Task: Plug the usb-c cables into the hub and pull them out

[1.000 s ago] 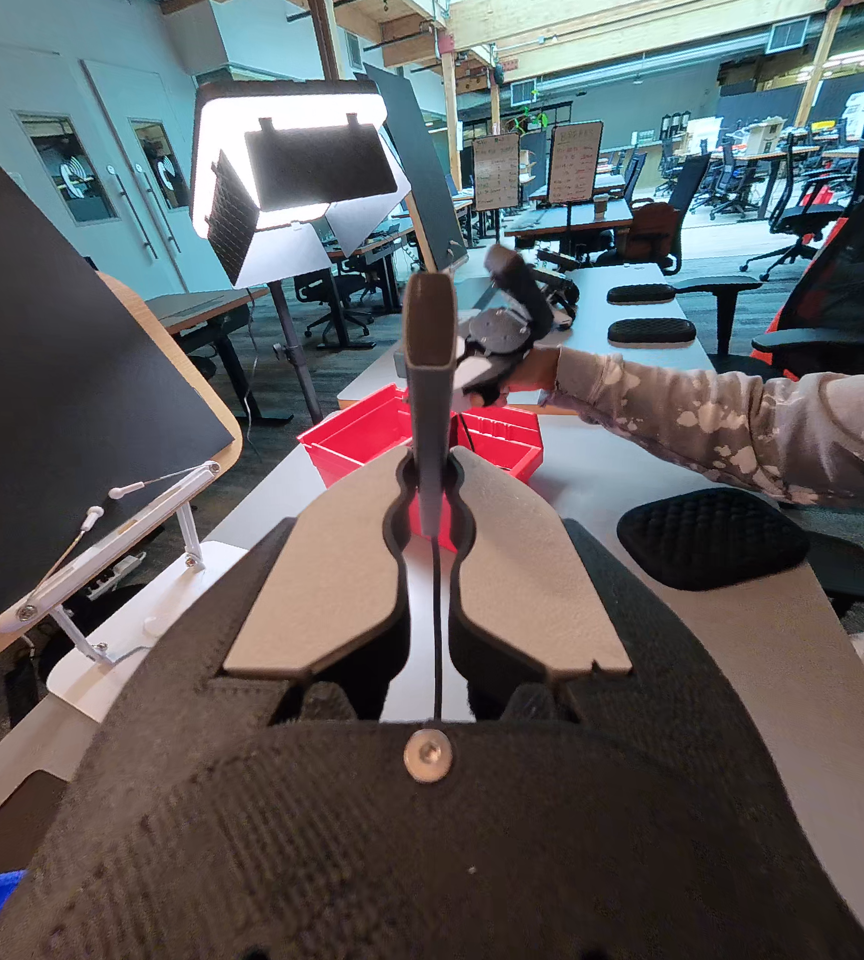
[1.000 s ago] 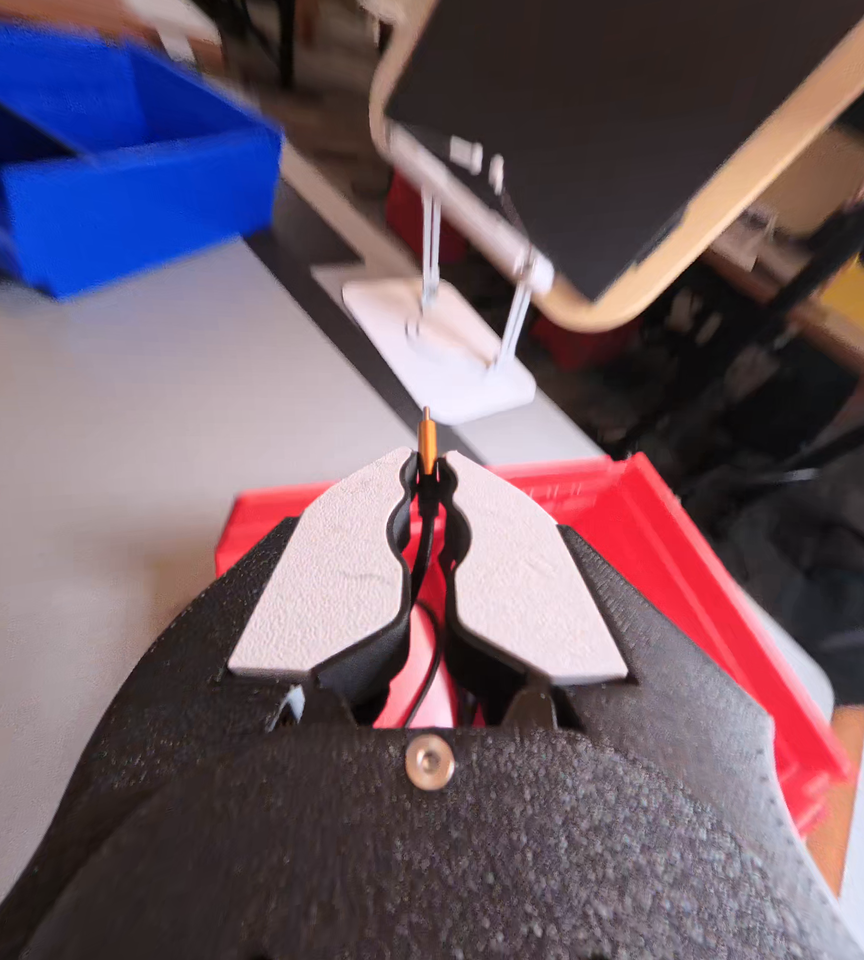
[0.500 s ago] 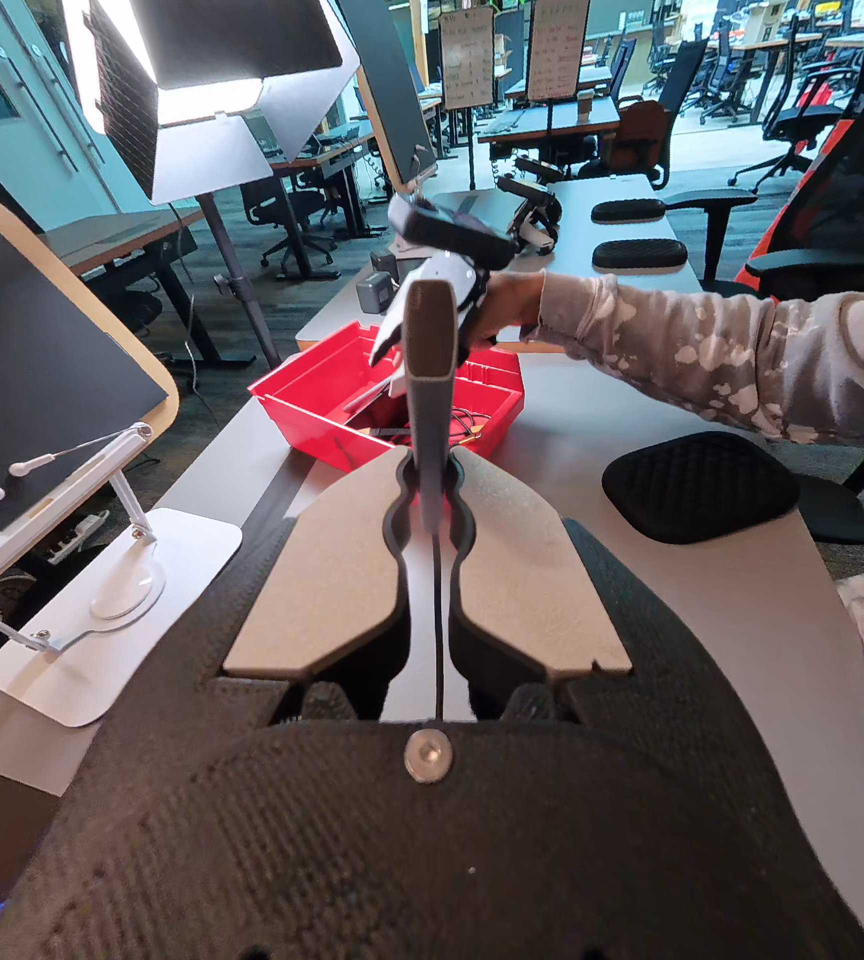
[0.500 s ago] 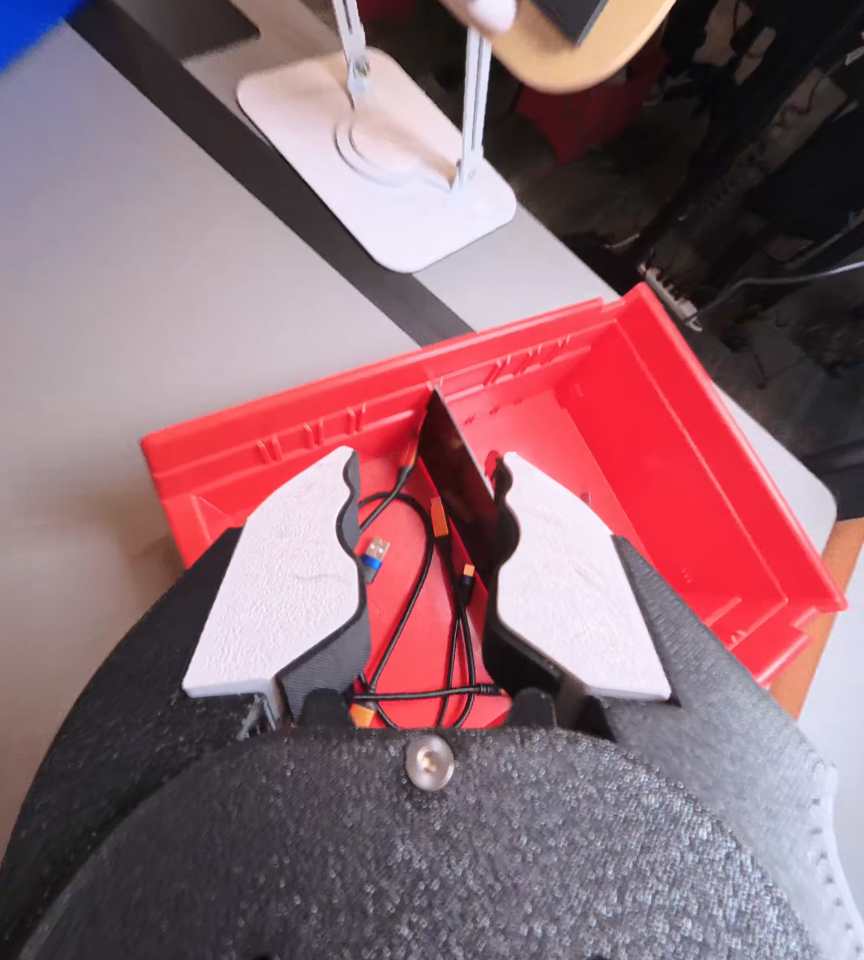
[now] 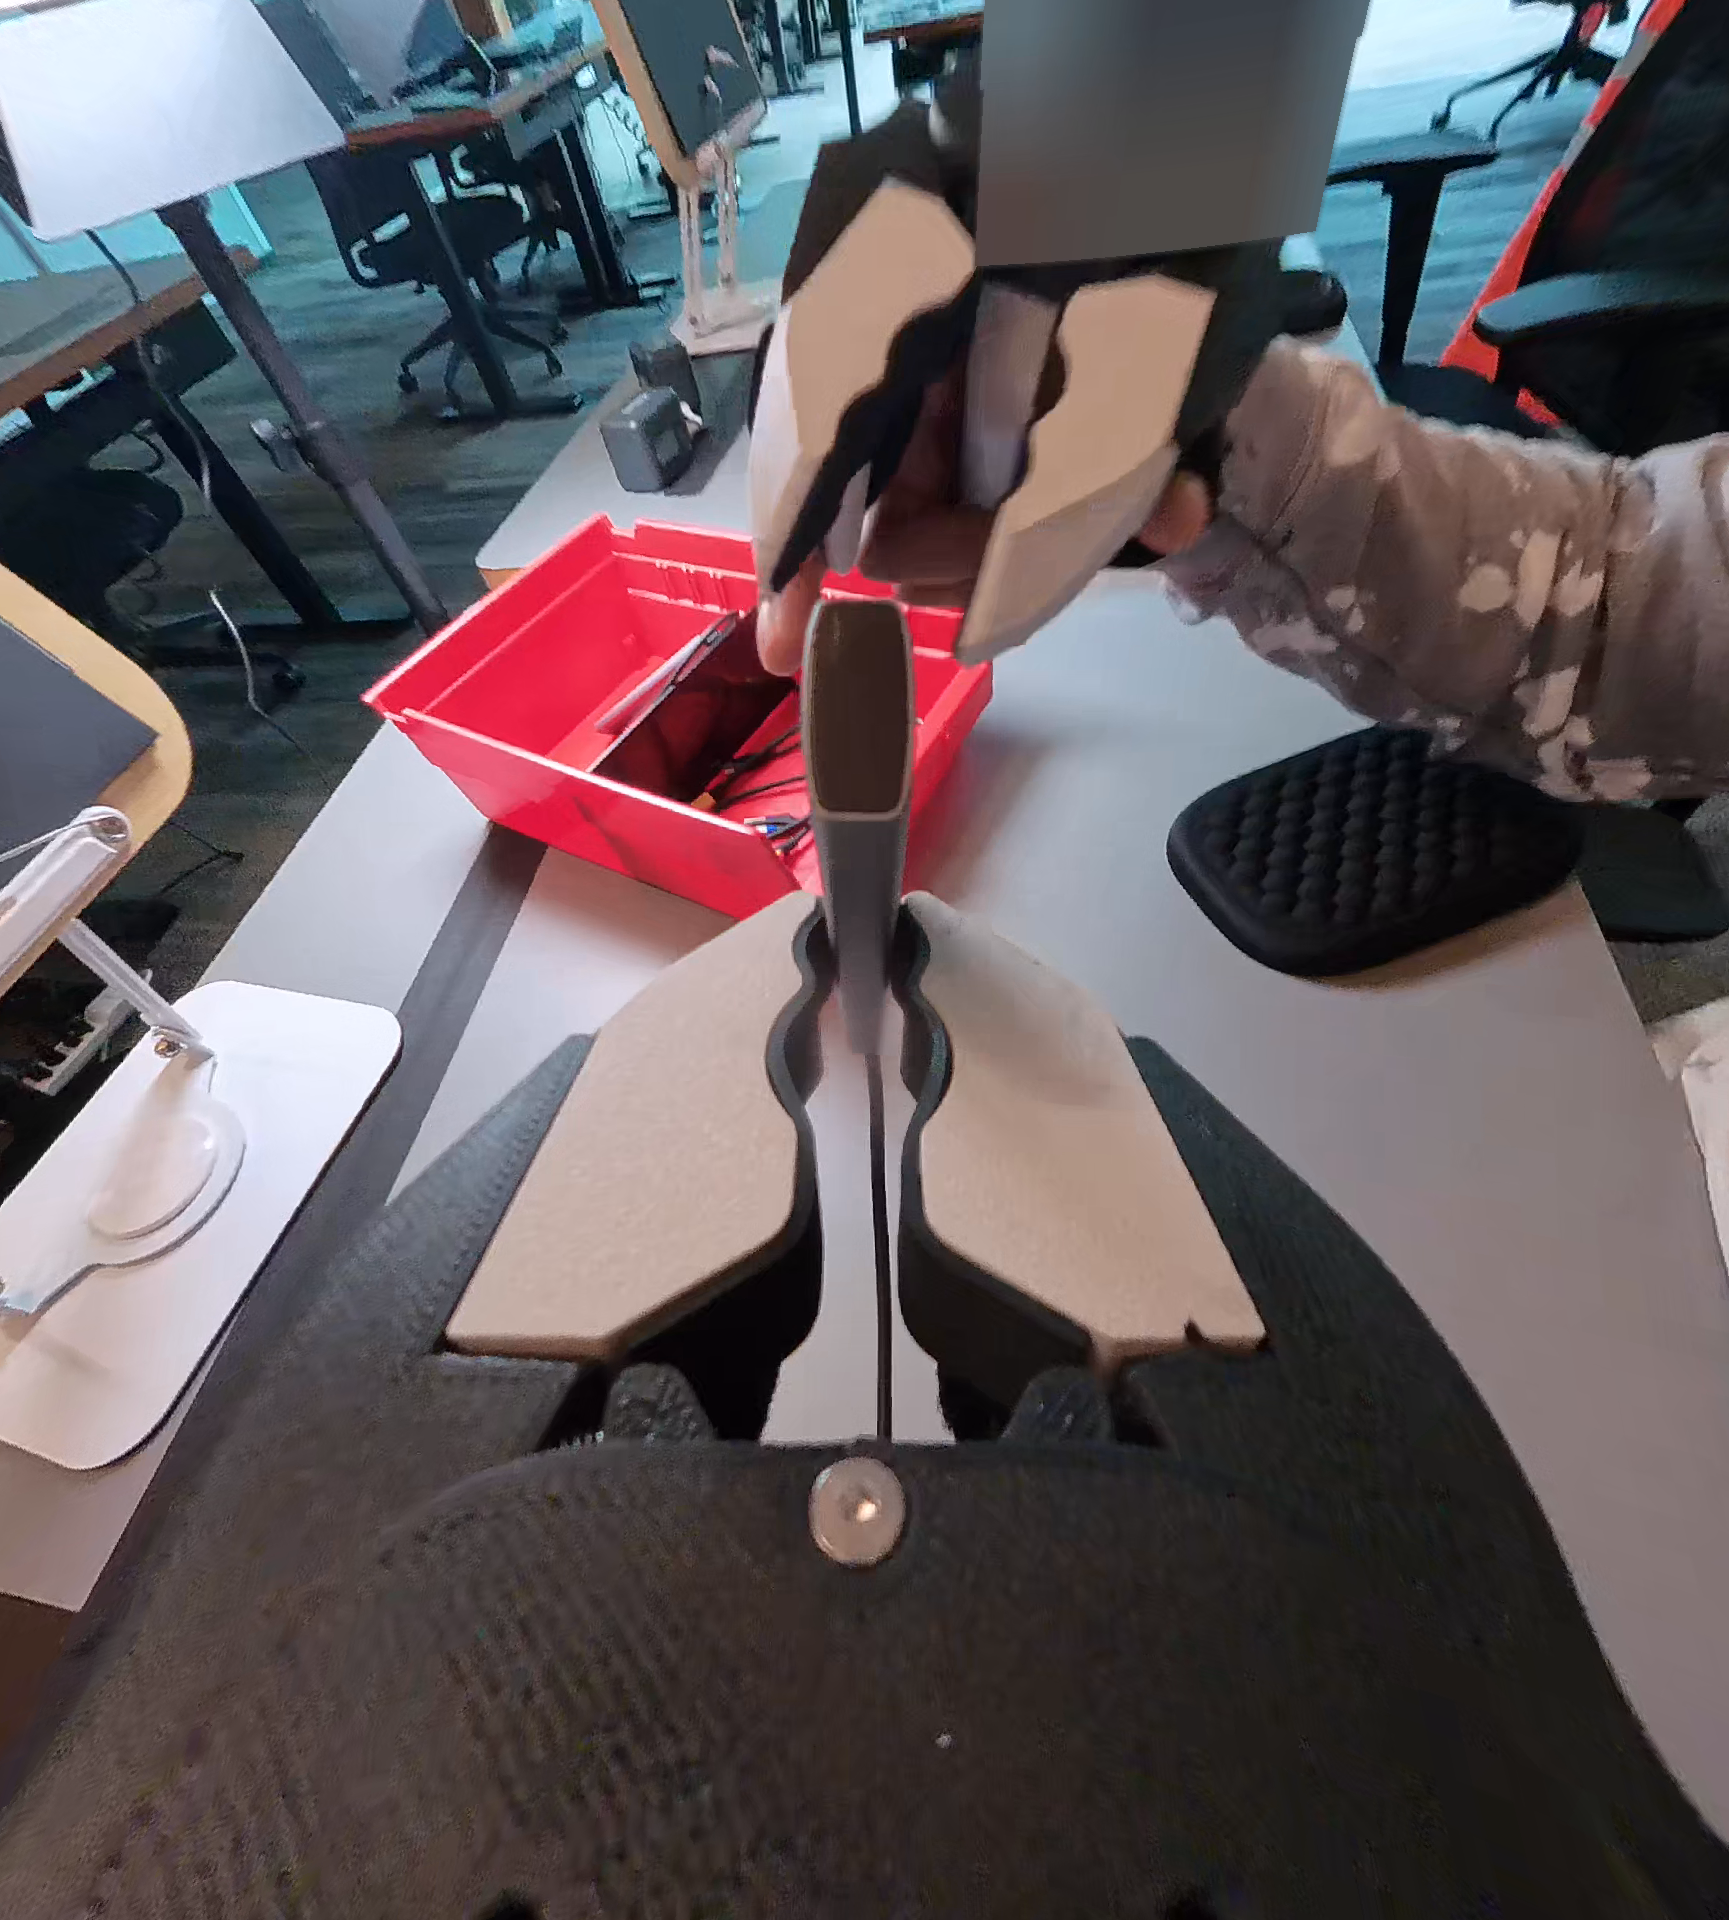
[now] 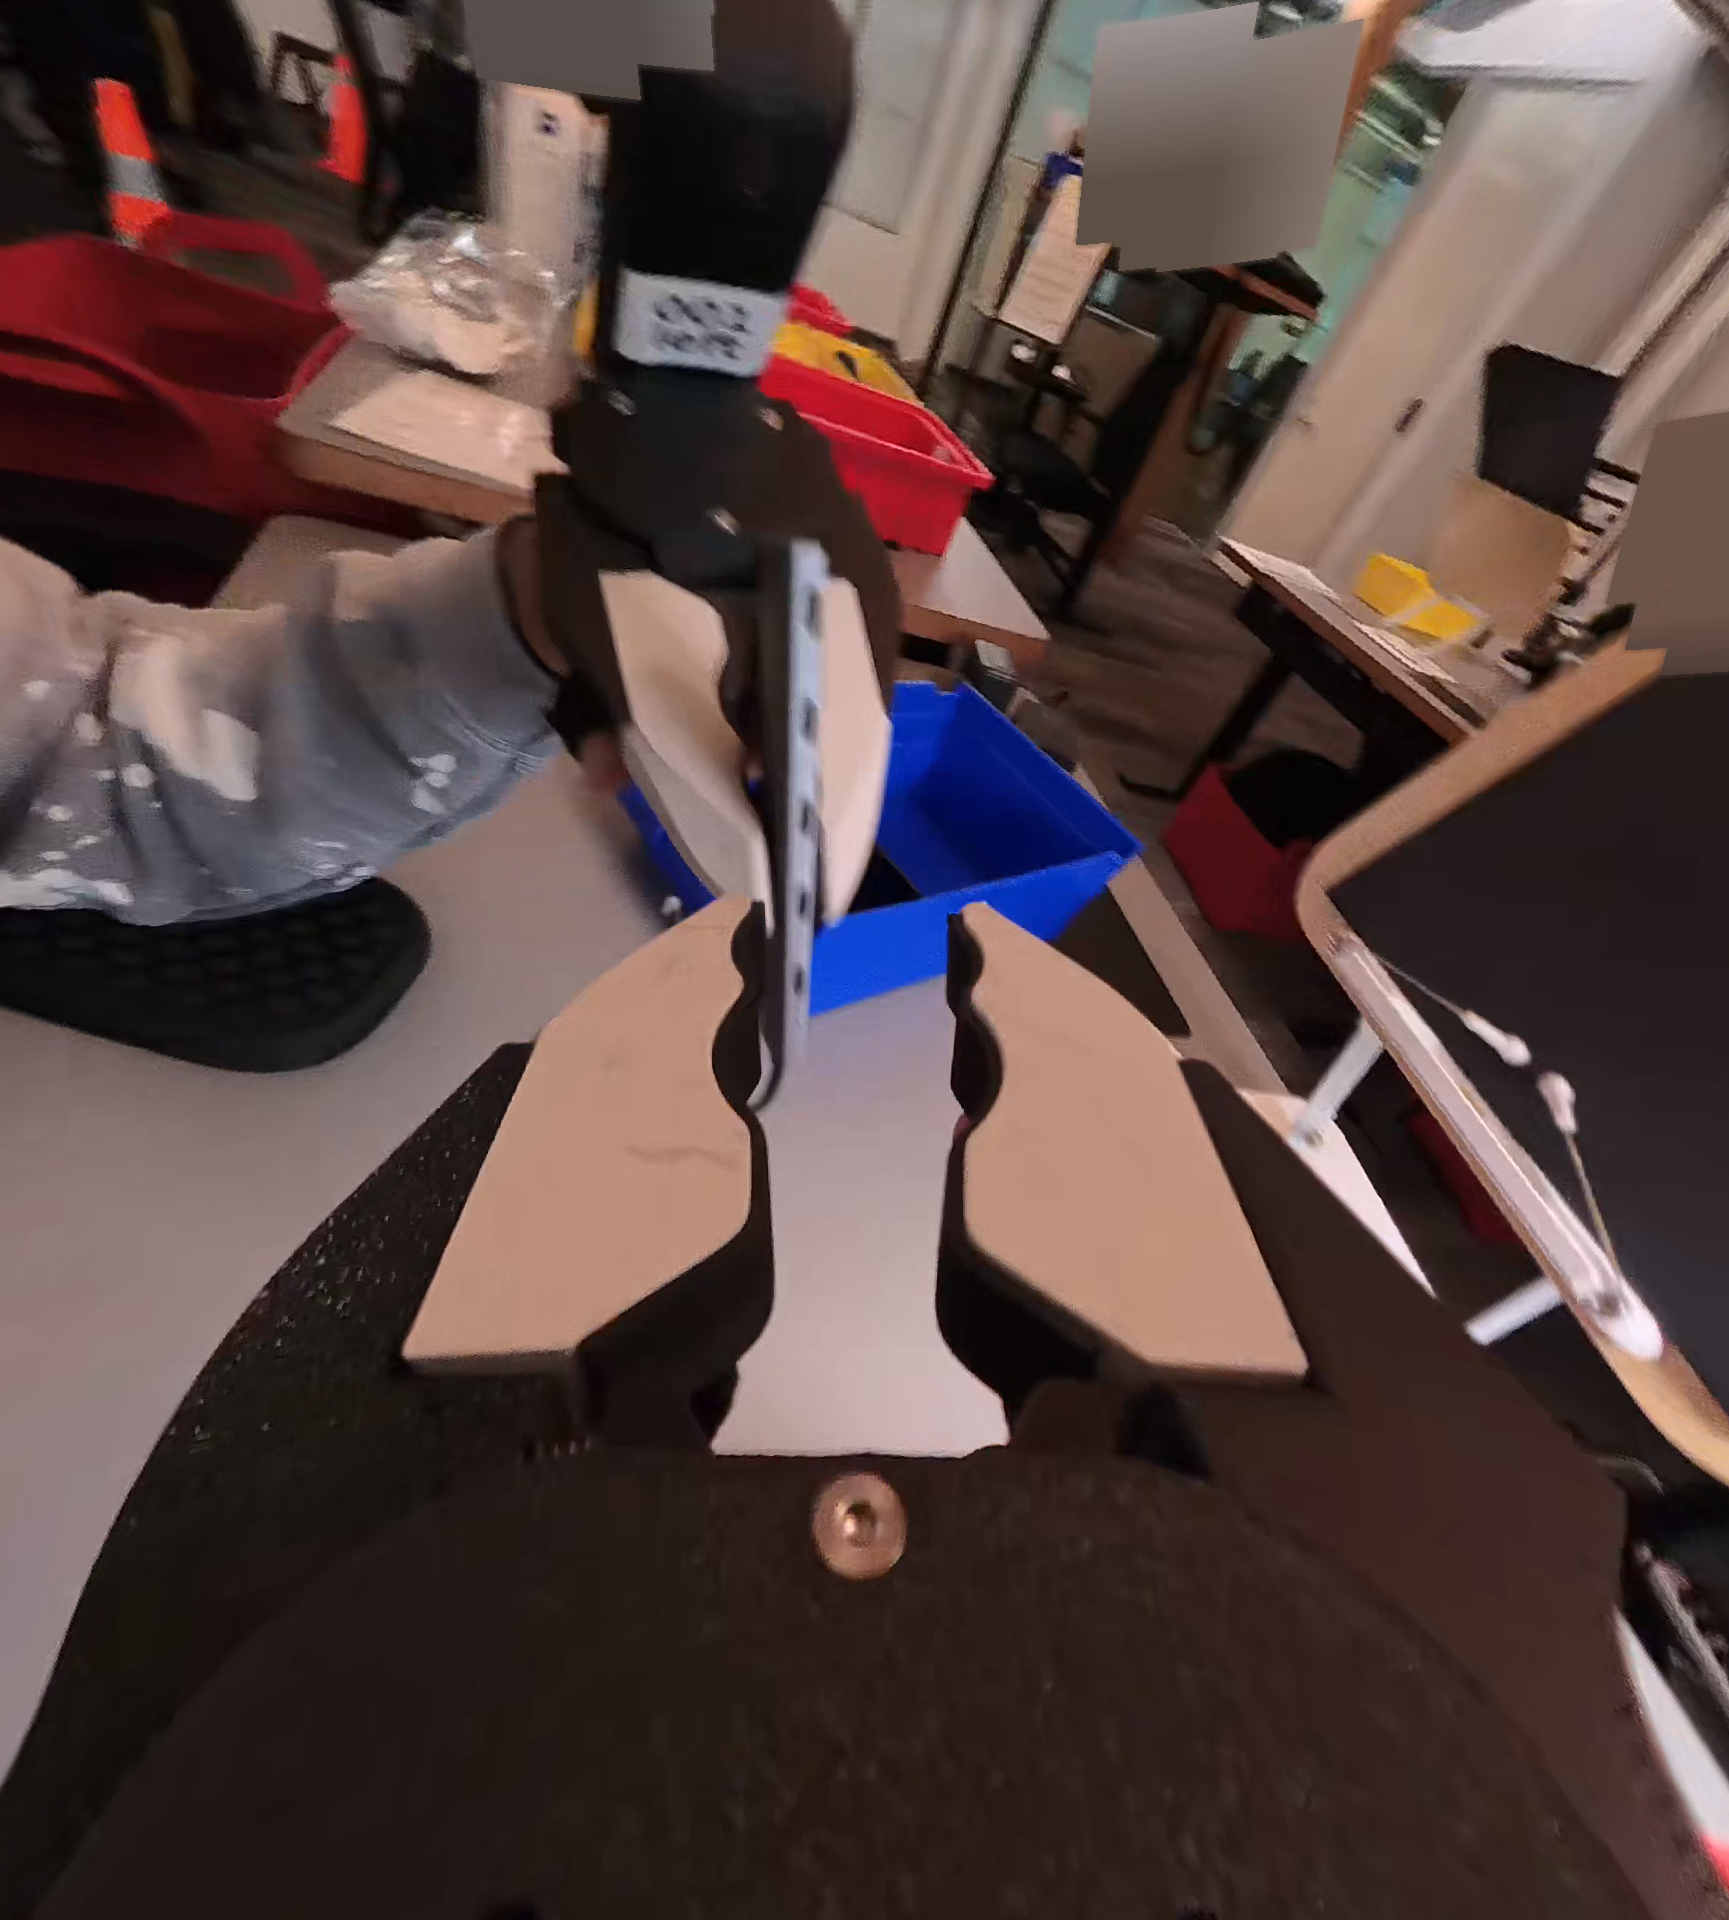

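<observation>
My left gripper (image 5: 860,935) is shut on the slim grey hub (image 5: 858,769), which sticks up past its fingertips. My right gripper (image 5: 881,597) faces it from ahead, open and empty, its tips on either side of the hub's far end. In the right wrist view the right gripper (image 6: 855,935) is open. The hub (image 6: 803,790) shows edge-on with its row of ports, close to the right gripper's left finger, held by the left gripper (image 6: 795,894). Black cables with orange plugs (image 5: 766,800) lie in the red bin (image 5: 548,727).
A black padded rest (image 5: 1359,842) lies on the grey table (image 5: 1255,1195) at the right. A white stand base (image 5: 143,1195) holds a black board at the left edge. A blue bin (image 6: 995,831) stands behind the left gripper. Across from one pair of fingers to the other is roughly 5 cm.
My right gripper let go of the orange-tipped cable over the red bin, opened, and swung round to face the hub. My left gripper kept hold of the hub.
</observation>
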The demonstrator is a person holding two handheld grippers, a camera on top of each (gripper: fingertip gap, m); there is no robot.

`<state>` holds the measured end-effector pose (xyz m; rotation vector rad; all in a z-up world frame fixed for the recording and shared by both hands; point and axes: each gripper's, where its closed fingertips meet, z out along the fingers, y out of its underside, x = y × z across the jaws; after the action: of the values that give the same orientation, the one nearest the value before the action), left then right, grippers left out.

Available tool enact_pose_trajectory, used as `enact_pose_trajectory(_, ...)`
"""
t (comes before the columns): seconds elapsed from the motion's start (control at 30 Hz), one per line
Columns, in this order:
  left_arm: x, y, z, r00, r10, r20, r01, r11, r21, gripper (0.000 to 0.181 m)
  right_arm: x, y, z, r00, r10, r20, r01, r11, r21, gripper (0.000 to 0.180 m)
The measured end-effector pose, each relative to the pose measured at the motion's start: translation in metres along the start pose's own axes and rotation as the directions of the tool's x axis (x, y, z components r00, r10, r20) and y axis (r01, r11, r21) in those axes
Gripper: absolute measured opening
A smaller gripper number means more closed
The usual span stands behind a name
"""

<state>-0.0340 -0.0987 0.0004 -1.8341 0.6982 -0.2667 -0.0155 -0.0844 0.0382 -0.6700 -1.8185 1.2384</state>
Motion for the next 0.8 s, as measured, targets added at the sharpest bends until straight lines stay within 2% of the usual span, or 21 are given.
enact_pose_trajectory(0.1, 0.007, 0.007, 0.008, 0.999, 0.032, -0.014, -0.033, 0.998, -0.058, 0.010, -0.017, -0.013, 0.015, 0.996, -0.055, 0.070, 0.060, 0.996, -0.065, 0.032)
enact_pose_trajectory(0.27, 0.019, 0.019, 0.021, 0.997, 0.061, -0.056, -0.068, 0.988, -0.136, 0.010, -0.026, -0.007, 0.031, 0.983, -0.099, 0.155, 0.139, 0.950, -0.278, 0.030)
enact_pose_trajectory(0.33, 0.022, 0.023, 0.026, 0.995, 0.074, -0.064, -0.083, 0.984, -0.157, 0.010, -0.030, -0.002, 0.034, 0.977, -0.102, 0.189, 0.164, 0.921, -0.352, 0.018)
enact_pose_trajectory(0.43, 0.020, 0.019, 0.027, 0.995, 0.086, -0.042, -0.091, 0.988, -0.126, 0.026, -0.037, -0.003, 0.031, 0.964, -0.154, 0.217, 0.232, 0.887, -0.400, 0.009)
enact_pose_trajectory(0.57, 0.003, -0.008, 0.001, 0.999, 0.042, 0.031, -0.043, 0.998, 0.036, 0.043, -0.019, -0.025, 0.000, 0.976, -0.177, 0.129, 0.215, 0.880, -0.424, 0.009)
enact_pose_trajectory(0.7, -0.015, -0.032, -0.042, 0.996, -0.027, 0.083, 0.008, 0.976, 0.217, 0.042, 0.033, -0.024, -0.048, 0.973, -0.222, -0.056, 0.154, 0.815, -0.559, 0.010)
enact_pose_trajectory(0.8, -0.025, -0.035, -0.063, 0.990, -0.048, 0.133, 0.014, 0.969, 0.245, 0.041, 0.081, -0.011, -0.085, 0.935, -0.297, -0.194, 0.092, 0.732, -0.675, 0.009)
